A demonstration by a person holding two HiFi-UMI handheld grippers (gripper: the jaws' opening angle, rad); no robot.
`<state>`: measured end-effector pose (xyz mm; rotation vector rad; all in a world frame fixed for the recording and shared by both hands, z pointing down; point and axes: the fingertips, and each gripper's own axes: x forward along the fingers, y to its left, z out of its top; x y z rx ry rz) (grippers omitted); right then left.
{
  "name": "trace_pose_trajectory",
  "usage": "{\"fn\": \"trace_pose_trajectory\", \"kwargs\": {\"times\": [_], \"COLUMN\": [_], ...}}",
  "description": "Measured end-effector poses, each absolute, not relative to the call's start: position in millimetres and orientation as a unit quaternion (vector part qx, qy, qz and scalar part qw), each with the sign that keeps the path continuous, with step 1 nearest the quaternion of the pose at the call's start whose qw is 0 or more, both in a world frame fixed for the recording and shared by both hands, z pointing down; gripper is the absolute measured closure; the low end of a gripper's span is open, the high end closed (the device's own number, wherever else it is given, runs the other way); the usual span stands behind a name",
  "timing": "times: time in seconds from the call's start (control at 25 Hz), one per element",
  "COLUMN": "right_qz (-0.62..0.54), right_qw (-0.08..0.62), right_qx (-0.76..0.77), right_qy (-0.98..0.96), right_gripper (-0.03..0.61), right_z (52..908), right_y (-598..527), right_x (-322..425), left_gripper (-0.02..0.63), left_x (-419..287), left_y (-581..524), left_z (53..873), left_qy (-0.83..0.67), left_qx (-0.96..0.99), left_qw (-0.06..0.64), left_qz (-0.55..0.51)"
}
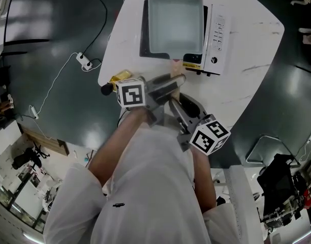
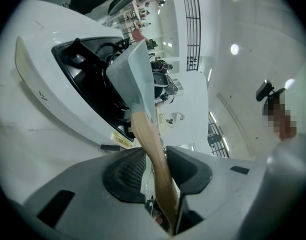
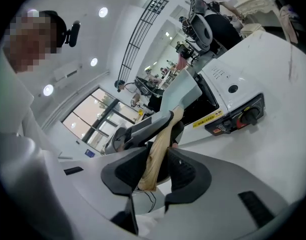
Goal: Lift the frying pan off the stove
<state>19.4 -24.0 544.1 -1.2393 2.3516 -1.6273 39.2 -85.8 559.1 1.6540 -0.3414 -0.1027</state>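
A dark, glossy floor [image 1: 49,39] surrounds a white table with rounded corners [image 1: 252,55]. On the table we see a white portable gas stove with a black top [image 1: 216,34]. The pale grey square frying pan [image 1: 175,24] lies over that black top. Whether its base touches the burner or hangs just clear, we cannot tell. Its light wooden handle [image 1: 177,78] reaches back toward us past the stove's front edge.

We hold 2 tools on that handle. The left tool [image 2: 155,159] is clenched on the handle's middle stretch, a pad pressing each side, and the pan shows edge-on beyond it. The right tool [image 3: 160,160] clamps the handle's free end, closer to our body. The right gripper view shows the left tool gripping farther along, toward the pan, and the stove's black control knob [image 3: 249,115] on the front panel to the right of the handle.

A yellow object [image 1: 121,77] lies at the table's left edge. A white power strip [image 1: 84,61] lies on the floor beyond.
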Motion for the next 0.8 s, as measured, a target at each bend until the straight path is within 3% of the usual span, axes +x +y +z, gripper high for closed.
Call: {"fn": "trace_pose_trajectory", "kwargs": {"times": [0.44,0.8], "right_qz": [-0.503,-0.452], "right_qw": [0.011,0.022], "right_qx": [-0.399,-0.385], "right_qy": [0.767,0.804], "right_gripper": [0.460,0.456], "right_z": [524,468], "right_y": [-16,-9], "right_x": [23,17], "left_gripper": [0.488,0.488], "left_x": [41,35], "left_y": [-77,-73], "left_z": [542,477], "left_qy": [-0.168,-0.171], "left_qx": [0.750,0.772], "left_qw": [0.640,0.610], "left_qz": [-0.027,-0.053]}}
